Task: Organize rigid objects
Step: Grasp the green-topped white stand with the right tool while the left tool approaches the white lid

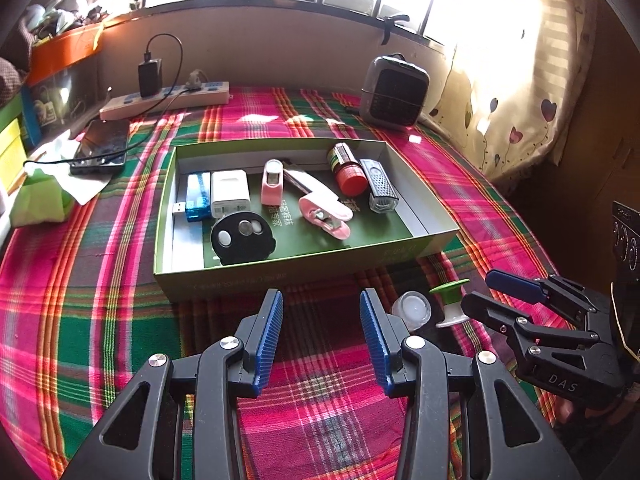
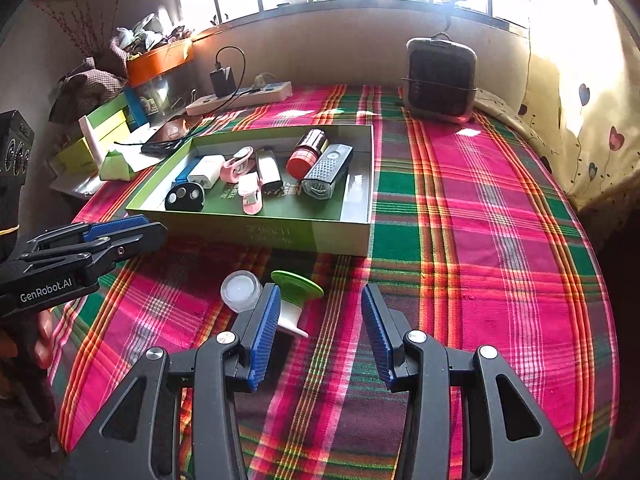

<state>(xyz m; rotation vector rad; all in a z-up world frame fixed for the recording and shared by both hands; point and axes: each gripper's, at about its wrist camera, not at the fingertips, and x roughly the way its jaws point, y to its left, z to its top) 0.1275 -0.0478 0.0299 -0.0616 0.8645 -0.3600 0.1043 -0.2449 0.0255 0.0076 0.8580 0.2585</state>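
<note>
**While both grippers are hovering, two pieces are lying outside the box**

While you are holding both tools low over the plaid cloth (image 2: 480, 208), the green box (image 1: 280, 276) is sitting ahead of you with most of the small items already lying inside it. Your left gripper (image 1: 320, 336) is hanging just short of the box's near wall, its blue pads spread apart and gripping nothing. Your right gripper (image 2: 320, 332) is standing wide open too, and its left pad is sitting just beside the green-topped spool (image 2: 296, 300), which is lying tilted on the cloth; whether pad and spool are touching, I cannot tell. Next to the spool, on its left, the small clear jar (image 2: 241, 290) is resting on the cloth, also outside the box and near its front wall.

Inside the box, the black round fob (image 1: 242, 240) is lying at the near left, with the blue USB stick (image 1: 196, 196) and white charger (image 1: 231, 192) side by side behind it. Pink clips (image 1: 324, 212) are lying in the middle, and the red-capped bottle (image 1: 348, 170) is lying next to the grey light (image 1: 378, 186) at the right end.

Beyond the box, a small heater (image 1: 394, 92) is standing near the wall, a power strip (image 1: 168, 100) is lying along the back, and a phone (image 1: 102, 146) is resting at the left.
</note>
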